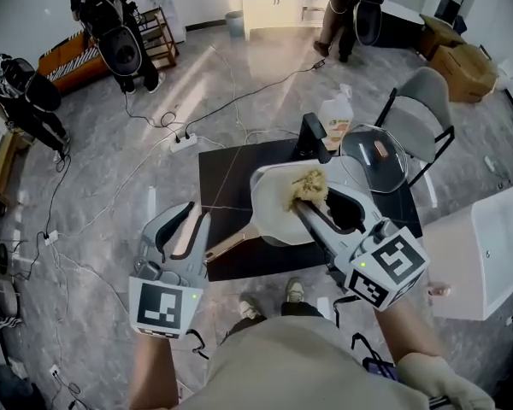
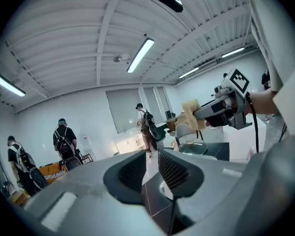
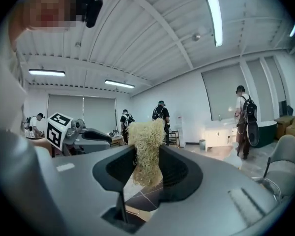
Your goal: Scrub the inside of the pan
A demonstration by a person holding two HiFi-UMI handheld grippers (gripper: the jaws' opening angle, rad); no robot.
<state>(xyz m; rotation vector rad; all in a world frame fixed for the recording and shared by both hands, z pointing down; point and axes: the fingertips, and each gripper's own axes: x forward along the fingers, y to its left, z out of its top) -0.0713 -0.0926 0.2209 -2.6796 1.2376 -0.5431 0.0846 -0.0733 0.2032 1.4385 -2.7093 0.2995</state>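
A white pan [image 1: 272,216] with a wooden handle [image 1: 229,244] sits on a black table [image 1: 231,173]. My right gripper [image 1: 304,200] reaches in over the pan, shut on a straw-coloured scrubber [image 1: 309,186]. In the right gripper view the scrubber [image 3: 147,146] stands pinched between the jaws [image 3: 147,167]. My left gripper [image 1: 191,217] hovers at the table's near-left edge, just left of the handle's end. Its jaws [image 2: 152,168] stand a narrow gap apart with nothing between them. The left gripper view also shows the scrubber [image 2: 191,113] held up at the right.
On the table's far right lies a glass lid [image 1: 376,156], with a soap bottle [image 1: 335,122] behind the pan. A grey chair [image 1: 427,109] stands beyond, a white counter [image 1: 487,246] at right. Cables and a power strip [image 1: 184,139] cross the floor; people stand far back.
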